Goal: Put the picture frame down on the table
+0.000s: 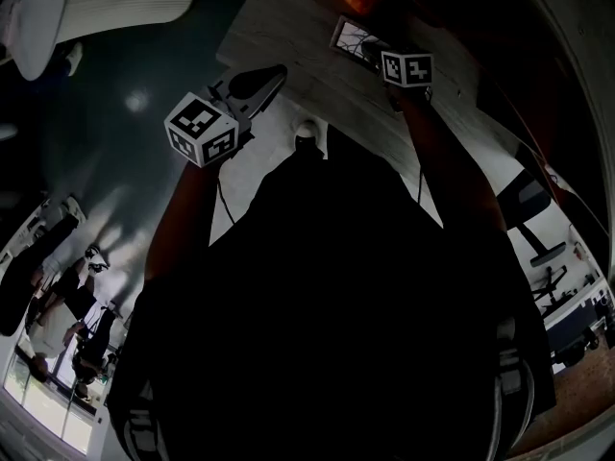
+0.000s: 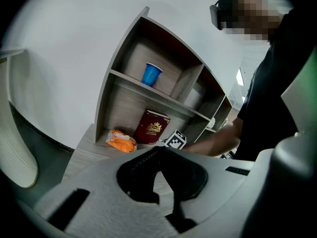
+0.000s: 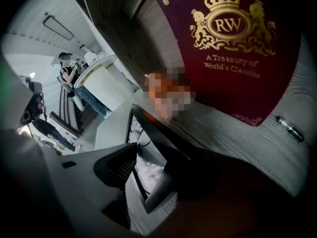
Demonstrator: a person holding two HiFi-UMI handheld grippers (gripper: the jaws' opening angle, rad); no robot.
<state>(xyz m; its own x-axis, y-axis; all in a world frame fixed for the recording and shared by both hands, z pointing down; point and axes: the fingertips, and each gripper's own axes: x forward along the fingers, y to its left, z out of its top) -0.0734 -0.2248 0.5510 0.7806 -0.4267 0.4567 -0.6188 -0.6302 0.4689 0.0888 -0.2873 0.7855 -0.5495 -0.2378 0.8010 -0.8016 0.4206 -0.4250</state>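
The picture frame point(image 1: 354, 38) is a thin black frame round a pale picture, at the far side of the light wood table point(image 1: 279, 27). My right gripper point(image 1: 373, 52) is shut on it. In the right gripper view the frame point(image 3: 143, 148) stands tilted between the jaws of my right gripper point(image 3: 153, 177), low over the table top point(image 3: 247, 148), just in front of a dark red book point(image 3: 233, 43). I cannot tell whether it touches the table. My left gripper point(image 1: 261, 80) hangs over the table's near left edge, shut with nothing in it. In its own view the left gripper point(image 2: 157, 152) shows both pads meeting at the tip.
A shelf unit point(image 2: 124, 78) at the back of the table holds a blue cup point(image 2: 151, 74), the red book point(image 2: 152, 128) and an orange bag point(image 2: 121, 140). A small pen-like thing point(image 3: 290, 128) lies by the book. A white chair point(image 1: 106, 3) stands to the left. People point(image 3: 74, 73) are far off.
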